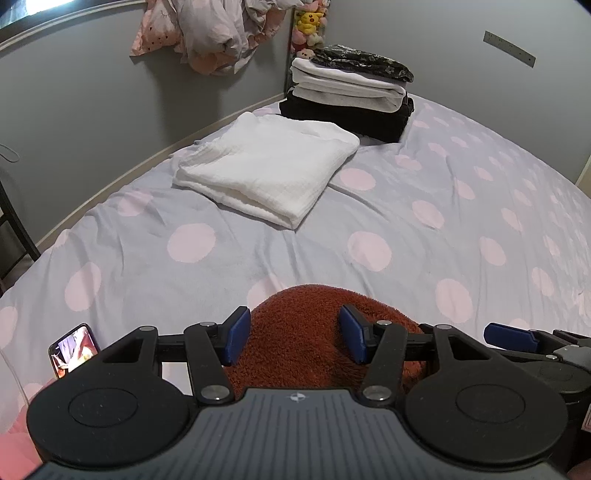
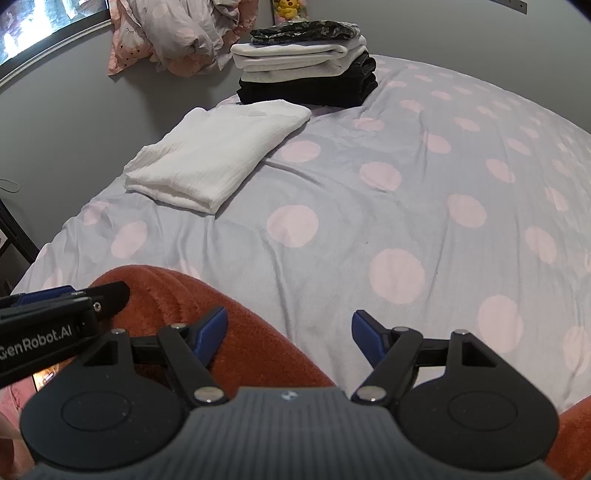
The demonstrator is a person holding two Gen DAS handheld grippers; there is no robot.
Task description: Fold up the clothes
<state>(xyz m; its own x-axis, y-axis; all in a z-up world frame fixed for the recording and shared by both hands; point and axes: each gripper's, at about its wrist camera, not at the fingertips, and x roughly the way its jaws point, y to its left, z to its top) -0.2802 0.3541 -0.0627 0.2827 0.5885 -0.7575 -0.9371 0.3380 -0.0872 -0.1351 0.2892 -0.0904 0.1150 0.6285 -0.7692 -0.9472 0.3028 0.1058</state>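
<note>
A rust-orange fleecy garment (image 1: 299,332) lies bunched at the near edge of the bed; it also shows in the right wrist view (image 2: 236,332). My left gripper (image 1: 294,338) is open, its blue pads spread over the garment without closing on it. My right gripper (image 2: 289,338) is open, its left pad over the garment's edge and its right pad over bare cover. A folded white cloth (image 1: 266,166) lies mid-bed, also in the right wrist view (image 2: 218,155). Behind it stands a stack of folded clothes (image 1: 351,92), also in the right wrist view (image 2: 306,66).
The bed has a lilac cover with pink dots (image 1: 443,221). A phone (image 1: 74,352) with a lit screen lies at the near left. A crumpled duvet and pillow (image 1: 214,33) lie against the grey wall. Plush toys (image 1: 310,22) sit in the corner.
</note>
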